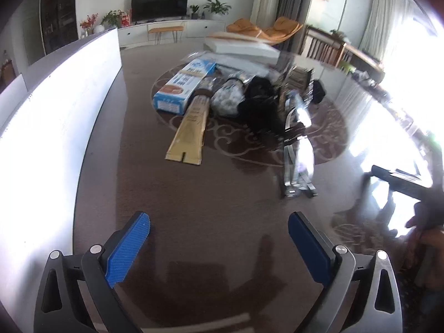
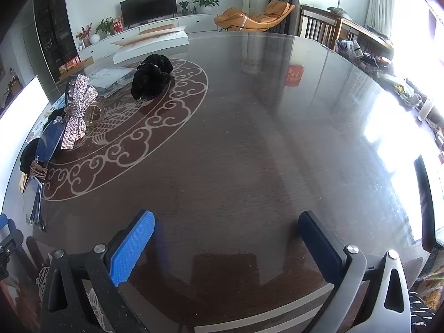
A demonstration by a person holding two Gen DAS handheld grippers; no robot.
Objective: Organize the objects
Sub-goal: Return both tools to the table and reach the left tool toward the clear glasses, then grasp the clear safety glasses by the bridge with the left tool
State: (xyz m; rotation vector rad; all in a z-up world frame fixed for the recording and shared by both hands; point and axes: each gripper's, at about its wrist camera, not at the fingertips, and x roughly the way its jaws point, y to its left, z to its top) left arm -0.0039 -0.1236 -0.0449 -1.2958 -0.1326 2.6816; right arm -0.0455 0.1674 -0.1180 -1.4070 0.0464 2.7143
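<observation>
In the left wrist view a pile lies on the dark glass-topped table [image 1: 222,208]: a blue box [image 1: 183,83], a long tan box [image 1: 191,130], a clear bag of white balls [image 1: 229,97], a black fabric piece [image 1: 260,102] and blurred clear glasses [image 1: 298,144]. My left gripper [image 1: 219,233] hovers open in front of the pile, holding nothing. In the right wrist view a black scrunchie [image 2: 152,76], a rhinestone bow clip [image 2: 77,111], a gold ring clip [image 2: 95,113] and dark glasses [image 2: 50,141] sit far left. My right gripper [image 2: 226,236] stands open over bare table.
A tall white panel [image 1: 55,111] runs along the table's left side. A flat white box [image 2: 152,44] and a clear plastic bag [image 2: 111,76] lie at the far side. Wooden chairs [image 2: 319,25] and a cluttered shelf [image 2: 360,52] stand to the right.
</observation>
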